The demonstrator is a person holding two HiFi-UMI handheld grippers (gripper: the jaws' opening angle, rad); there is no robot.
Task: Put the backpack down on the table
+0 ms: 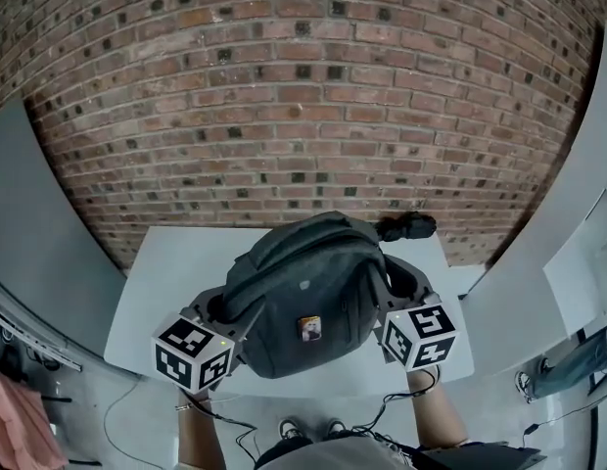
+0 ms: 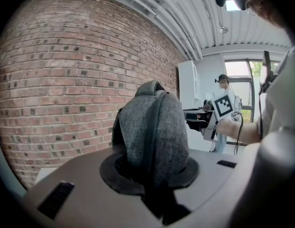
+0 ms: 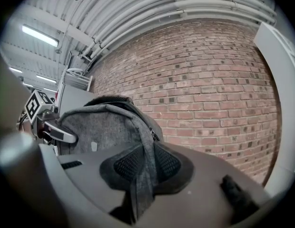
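A dark grey backpack (image 1: 299, 297) with a small tag on its front is held over the white table (image 1: 162, 267), top towards the brick wall. My left gripper (image 1: 225, 313) is shut on its left shoulder strap, and grey fabric (image 2: 154, 132) fills the space between the left gripper's (image 2: 154, 186) jaws. My right gripper (image 1: 387, 306) is shut on the right strap, and the strap's grey band and mesh padding (image 3: 138, 163) pass between the right gripper's (image 3: 140, 189) jaws. The backpack body (image 3: 95, 127) rises behind them. I cannot tell whether the backpack's bottom touches the table.
A brick wall (image 1: 303, 96) stands just behind the table. White panels (image 1: 34, 233) flank it on both sides. A black object (image 1: 406, 226) lies by the backpack's top right. Cables and the person's shoes (image 1: 308, 429) are on the floor below. Another person (image 2: 223, 110) stands far off.
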